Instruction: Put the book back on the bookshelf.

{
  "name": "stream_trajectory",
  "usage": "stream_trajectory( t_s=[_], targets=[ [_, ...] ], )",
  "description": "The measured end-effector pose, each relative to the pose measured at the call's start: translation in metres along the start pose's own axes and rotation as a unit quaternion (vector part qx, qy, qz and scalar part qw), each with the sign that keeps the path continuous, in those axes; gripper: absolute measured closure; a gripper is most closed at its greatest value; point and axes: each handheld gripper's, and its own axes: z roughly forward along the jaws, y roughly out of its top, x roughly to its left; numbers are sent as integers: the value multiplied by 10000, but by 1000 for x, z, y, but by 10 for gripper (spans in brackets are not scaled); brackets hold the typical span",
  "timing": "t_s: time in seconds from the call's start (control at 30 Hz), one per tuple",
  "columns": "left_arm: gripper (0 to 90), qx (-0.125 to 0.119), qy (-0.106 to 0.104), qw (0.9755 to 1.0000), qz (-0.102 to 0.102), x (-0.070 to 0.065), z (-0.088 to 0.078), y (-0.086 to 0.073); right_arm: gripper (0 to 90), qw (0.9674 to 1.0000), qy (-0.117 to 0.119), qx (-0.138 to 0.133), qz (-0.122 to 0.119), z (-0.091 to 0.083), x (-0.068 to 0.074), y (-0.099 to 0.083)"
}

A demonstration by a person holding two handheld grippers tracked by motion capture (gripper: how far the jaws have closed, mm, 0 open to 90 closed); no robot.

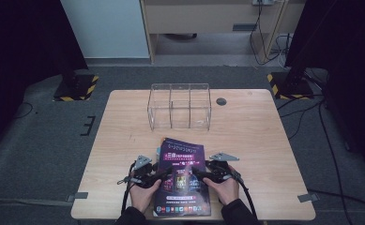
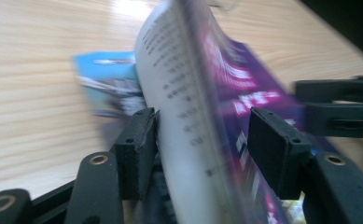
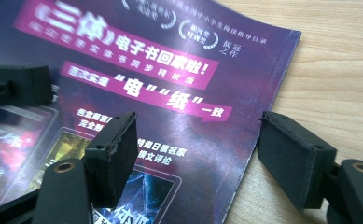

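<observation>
A purple magazine [image 1: 182, 180] lies on the near middle of the wooden table [image 1: 124, 122]. My left gripper [image 1: 166, 173] reaches over its left edge, my right gripper [image 1: 195, 171] over its right side. In the left gripper view the cover [image 2: 184, 93] stands lifted between the jaws of my left gripper [image 2: 207, 144]; one pad touches its white underside and the other stands apart from the purple face. My right gripper [image 3: 198, 149] stands open astride the right edge of the magazine [image 3: 170, 70], one jaw over the cover and one over bare wood.
A clear acrylic box [image 1: 179, 107] with three compartments stands at the back middle of the table. A blue booklet [image 2: 104, 84] lies under the magazine's left side. A black round cap [image 1: 221, 101] sits right of the box. Bare wood lies left and right.
</observation>
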Motion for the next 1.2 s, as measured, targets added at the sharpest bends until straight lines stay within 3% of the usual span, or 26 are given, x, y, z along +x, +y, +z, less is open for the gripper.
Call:
stream_trajectory(
  t_s=[0.03,0.1,0.13,0.23,0.33,0.43,0.57,0.7,0.8,0.9,1.03,1.13,1.2],
  targets=[
    [426,-17,70,10000,-23,4,-2,0,289,10000,2,6,-21,0,0,0],
    [462,-46,-104,9997,-204,10,-4,1,289,10000,-10,14,-31,0,0,0],
    [474,12,-87,9997,-218,11,-4,1,289,10000,-10,28,-24,0,1,0],
    [474,207,46,9997,-78,12,2,0,288,10000,-18,12,-61,0,1,0],
    [455,37,95,9999,-34,13,5,3,288,10000,-9,16,-61,0,1,0],
    [384,82,271,9996,41,14,9,5,287,10000,-7,17,-76,0,0,0],
    [352,225,301,9993,-66,15,13,5,283,10000,-14,15,-95,0,0,0],
    [342,287,202,9994,9,10,17,6,281,9999,-10,22,-100,0,0,0],
    [341,251,284,9993,-7,8,19,6,281,10000,-8,18,-80,0,0,0],
    [408,85,294,9994,-166,10,15,5,285,10000,-1,19,-64,0,0,0],
    [447,-347,78,9990,-262,9,6,4,286,10000,-3,17,-89,0,0,0],
    [475,-634,-415,9966,-325,6,-1,6,286,10000,-6,18,-79,0,0,0],
    [489,-573,-755,9949,-342,2,-1,6,285,10000,-4,17,-91,0,0,0]
  ],
)
